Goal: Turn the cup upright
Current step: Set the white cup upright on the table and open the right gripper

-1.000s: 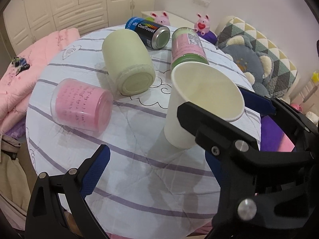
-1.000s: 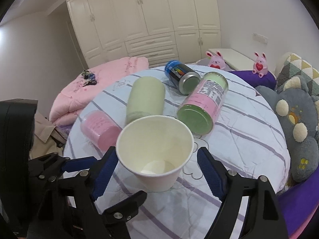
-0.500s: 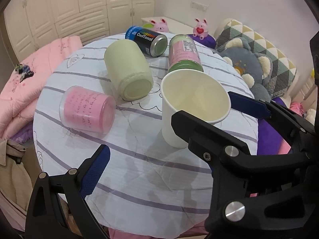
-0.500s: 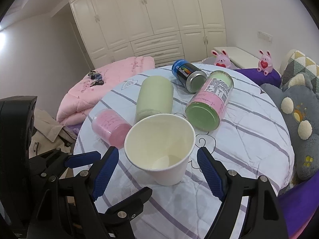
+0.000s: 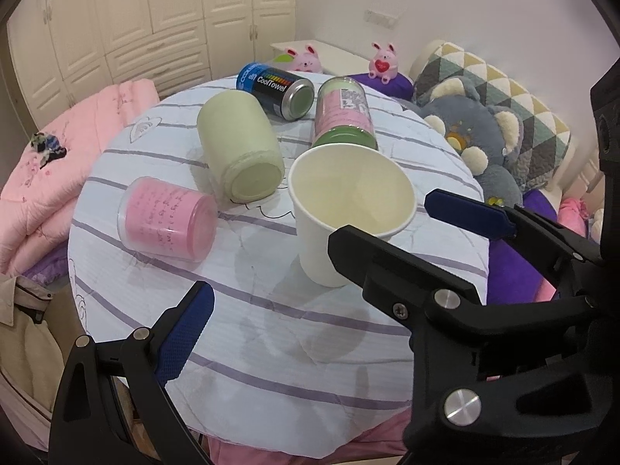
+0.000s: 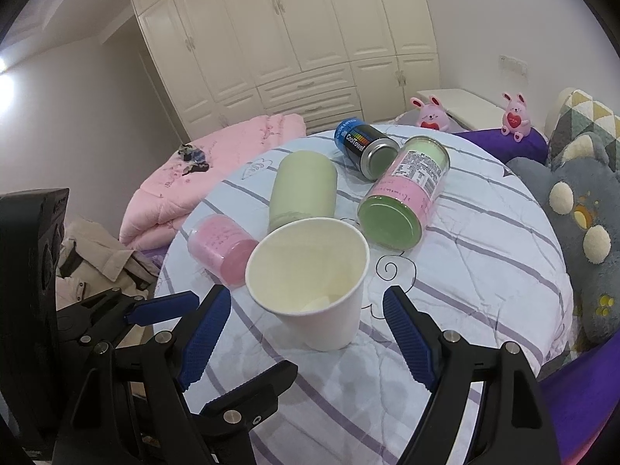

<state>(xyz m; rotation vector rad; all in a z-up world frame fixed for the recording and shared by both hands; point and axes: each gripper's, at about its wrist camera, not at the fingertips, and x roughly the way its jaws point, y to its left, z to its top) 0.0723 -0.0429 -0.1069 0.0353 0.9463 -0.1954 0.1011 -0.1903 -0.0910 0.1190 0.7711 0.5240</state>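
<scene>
The white paper cup [image 6: 314, 283] stands upright, mouth open, on the quilted striped round table [image 6: 484, 255]. The right gripper [image 6: 302, 333] is spread wide, its ribbed blue pads clear of the cup's sides. Smooth cylindrical jars lie toppled beyond it. The left gripper [image 5: 310, 267] gapes too, partly hidden behind black linkage.

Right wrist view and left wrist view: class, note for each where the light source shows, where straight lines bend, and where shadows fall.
Right wrist view: a bright glare burns at the left edge; wardrobe doors bow with the fisheye. Left wrist view: no lamp visible; the paper cup casts a soft shadow toward the camera on the striped cloth; the frame corners are black vignette.
</scene>
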